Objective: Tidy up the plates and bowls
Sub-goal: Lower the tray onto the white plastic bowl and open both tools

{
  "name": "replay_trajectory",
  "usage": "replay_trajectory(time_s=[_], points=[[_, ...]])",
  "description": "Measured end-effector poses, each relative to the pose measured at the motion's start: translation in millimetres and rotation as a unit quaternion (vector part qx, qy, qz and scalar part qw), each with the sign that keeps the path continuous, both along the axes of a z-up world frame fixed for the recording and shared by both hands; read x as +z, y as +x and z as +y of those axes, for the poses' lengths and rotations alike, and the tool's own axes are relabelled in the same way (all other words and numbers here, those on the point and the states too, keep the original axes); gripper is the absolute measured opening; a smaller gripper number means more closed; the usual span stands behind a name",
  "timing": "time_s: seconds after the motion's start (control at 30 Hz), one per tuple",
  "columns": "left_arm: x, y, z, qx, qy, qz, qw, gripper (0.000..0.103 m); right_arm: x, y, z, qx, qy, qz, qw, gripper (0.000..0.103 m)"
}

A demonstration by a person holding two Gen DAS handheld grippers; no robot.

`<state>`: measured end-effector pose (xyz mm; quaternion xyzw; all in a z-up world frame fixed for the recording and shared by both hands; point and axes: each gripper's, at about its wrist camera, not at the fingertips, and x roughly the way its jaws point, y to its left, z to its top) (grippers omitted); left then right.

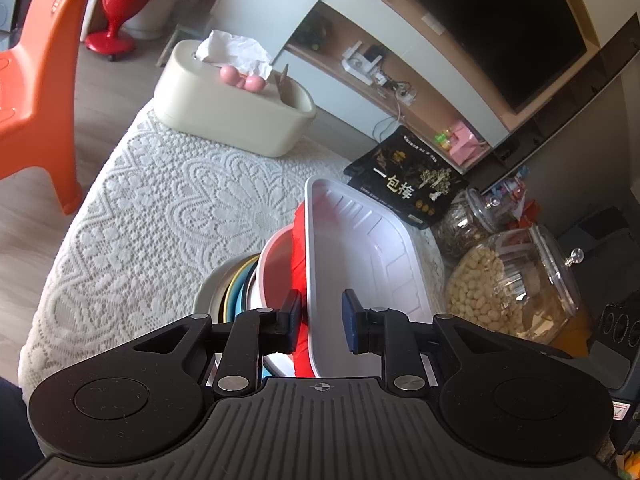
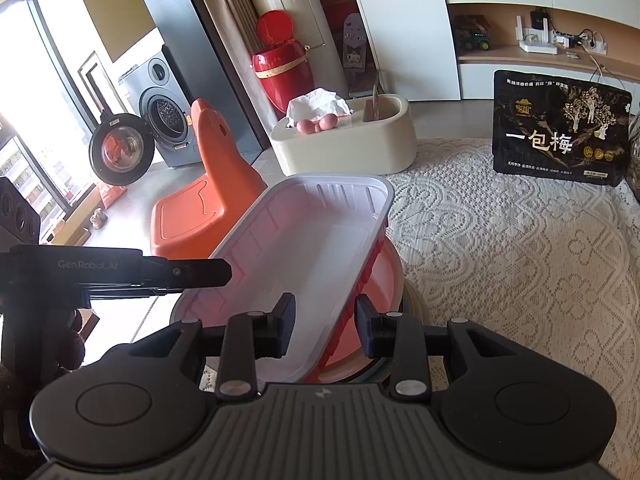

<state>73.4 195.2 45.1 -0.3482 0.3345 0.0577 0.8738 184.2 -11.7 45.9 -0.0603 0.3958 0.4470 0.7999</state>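
Note:
A white plastic tray with a red outside [image 1: 360, 248] rests tilted in a pink bowl [image 1: 276, 264], which sits on a stack of yellow, blue and cream dishes [image 1: 232, 292] on the lace-covered table. My left gripper [image 1: 322, 318] is open, its fingers on either side of the tray's near rim, not clamped. In the right wrist view the same tray [image 2: 304, 232] lies tilted in the pink bowl [image 2: 380, 280]. My right gripper [image 2: 326, 330] is open and straddles the tray's near right wall. The left gripper's arm [image 2: 120, 272] shows at the left.
A cream tissue box [image 1: 236, 108] stands at the table's far end. A black snack bag [image 1: 408, 176] and two glass jars [image 1: 512, 284] stand on the right. An orange plastic chair [image 2: 208, 200] stands beside the table's left edge. Bare lace cloth [image 2: 520, 260] lies right of the stack.

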Motion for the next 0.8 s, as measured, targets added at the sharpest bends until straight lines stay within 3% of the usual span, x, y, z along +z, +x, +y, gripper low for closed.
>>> replay_trajectory(time_s=[0.3,0.67,0.73,0.8], points=[[3.3,-10.2,-3.9,0.018,0.021,0.005,0.9996,0.024,5.1,-7.8,-6.8,-0.017,0.004,-0.015,1.0,0.032],[22.4,-34.9,-48.8,0.013,0.134,0.01,0.9909,0.024,9.8,-39.3,-28.8,-0.056,0.033,-0.056,0.996,0.037],[22.8,-43.3,-60.2,0.011,0.158,0.009,0.9873,0.024,13.6,-55.5,-37.0,-0.062,0.046,-0.081,0.994,0.041],[21.1,-53.5,-71.0,0.01,0.172,0.001,0.9851,0.024,17.5,-72.3,-46.5,-0.065,0.059,-0.098,0.991,0.054]])
